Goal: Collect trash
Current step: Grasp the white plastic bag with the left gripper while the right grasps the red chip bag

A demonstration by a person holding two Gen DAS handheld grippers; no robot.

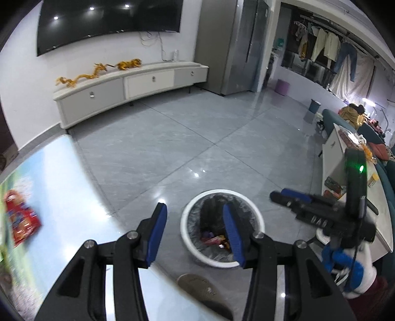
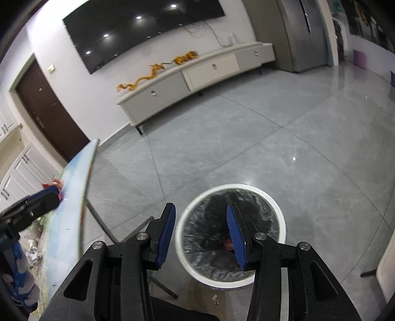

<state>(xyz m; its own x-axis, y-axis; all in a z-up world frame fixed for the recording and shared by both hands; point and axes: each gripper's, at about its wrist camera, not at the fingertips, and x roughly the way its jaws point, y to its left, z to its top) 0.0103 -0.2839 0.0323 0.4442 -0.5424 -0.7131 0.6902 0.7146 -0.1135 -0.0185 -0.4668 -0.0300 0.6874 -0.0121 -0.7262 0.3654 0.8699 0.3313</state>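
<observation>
Landmark: round white plastic waste bin with black liner (image 1: 223, 228), standing on the floor.

- Left gripper (image 1: 195, 233): above the bin's near-left rim; blue-padded fingers apart, nothing between them.
- Right gripper (image 2: 201, 233): over the bin's mouth; fingers apart, empty. In the left view it shows to the bin's right, end-on.
- Bin contents: crumpled red and yellow wrappers (image 1: 213, 240) at the liner's bottom.
- Remaining trash: red printed snack packet (image 1: 22, 222), lying flat on the surface well left of the bin. Likely light, thin, crinkly and slippery; no fragility apparent. Best hold, by judgement: pinch one free edge or corner rather than the flat face.
- Surface: glossy pale-blue tabletop with printed scenery (image 1: 64, 187), edge just left of the bin; a smooth top, so the packet may slide when nudged.
- Floor: grey polished tiles (image 1: 172, 148), reflective.
- Beyond the bin: long cream TV cabinet (image 1: 128, 86) carrying gold dragon ornaments (image 1: 81, 77); black wall-mounted television (image 1: 108, 22) above it.
</observation>
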